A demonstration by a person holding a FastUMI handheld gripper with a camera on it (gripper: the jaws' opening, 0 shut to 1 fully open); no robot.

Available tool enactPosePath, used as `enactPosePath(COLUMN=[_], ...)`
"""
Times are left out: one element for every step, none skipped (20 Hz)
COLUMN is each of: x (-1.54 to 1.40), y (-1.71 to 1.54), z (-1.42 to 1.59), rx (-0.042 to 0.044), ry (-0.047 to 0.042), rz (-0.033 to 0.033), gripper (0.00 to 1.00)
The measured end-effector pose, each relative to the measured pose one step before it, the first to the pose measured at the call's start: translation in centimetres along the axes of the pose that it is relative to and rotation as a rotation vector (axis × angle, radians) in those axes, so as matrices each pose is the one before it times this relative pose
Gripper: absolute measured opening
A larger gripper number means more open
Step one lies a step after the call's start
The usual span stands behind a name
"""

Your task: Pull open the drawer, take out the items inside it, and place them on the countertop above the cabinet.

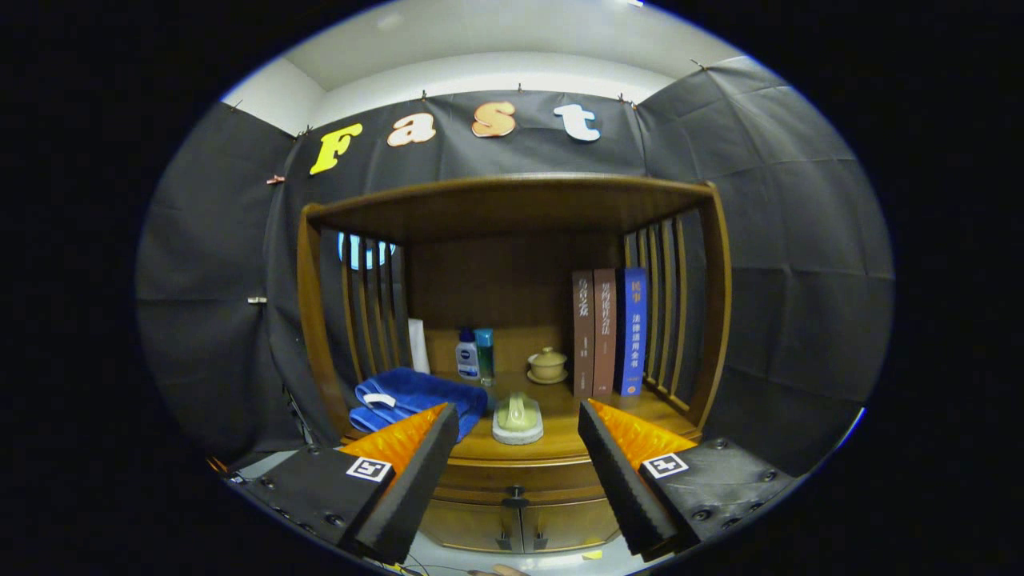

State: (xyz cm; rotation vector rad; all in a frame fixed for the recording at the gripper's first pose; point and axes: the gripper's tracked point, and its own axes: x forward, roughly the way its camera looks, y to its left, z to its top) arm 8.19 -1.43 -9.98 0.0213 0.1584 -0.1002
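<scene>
Below the countertop (552,448) of a wooden cabinet (512,336) sits the drawer (516,484), a curved wooden front that looks closed, with a small dark knob (516,502) at its middle. Under the drawer are two cabinet doors that meet at a dark latch.

The gripper (518,424) is held level and pointed straight at the cabinet, its two fingers spread wide with nothing between them. The drawer lies just ahead of the fingers, centred in the gap, not touched.

On the countertop, directly above the drawer and between the fingertips, rests a pale green soap on a round light dish (518,420). To its left lies a folded blue towel (416,400), partly hidden by the left finger. Behind the soap, near the cabinet's back panel, stand a small white bottle with a blue cap (467,356) and a teal bottle (485,352) just beside it. Right of those is a lidded tan cup on a saucer (548,366). Further right, three upright books (608,332) stand together by the slatted side rail.
</scene>
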Motion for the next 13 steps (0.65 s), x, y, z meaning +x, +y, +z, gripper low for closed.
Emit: enactPosePath(x=[-0.769, -0.768, -0.648, -0.686, -0.587, -0.585, -0.503, -0.354, -0.44, -0.357, -0.48, -0.258, -0.101], y=[0.166, 0.284, 0.129, 0.092, 0.045, 0.007, 0.056, 0.051, 0.124, 0.082, 0.204, 0.104, 0.019], z=[0.832, 0.92, 0.841, 0.732, 0.621, 0.514, 0.396, 0.346, 0.454, 0.418, 0.279, 0.227, 0.033], rx=[0.0028, 0.00575, 0.0025, 0.00229, -0.0007, -0.00338, -0.00351, -0.00508, -0.00461, -0.00454, -0.00283, 0.0002, 0.00189], ry=[-0.01113, -0.0132, -0.01116, -0.00867, -0.00753, -0.00149, -0.00038, -0.00204, -0.0043, -0.0061, -0.00513, -0.00227, -0.00145], rz=[0.00217, 0.00698, 0.00304, 0.0025, -0.00012, -0.00239, 0.00291, 0.0007, 0.00256, 0.0015, 0.00398, 0.00502, 0.0026], gripper=[0.98, 0.98, 0.98, 0.98, 0.98, 0.98, 0.98, 0.98, 0.98, 0.98, 0.98, 0.98, 0.98])
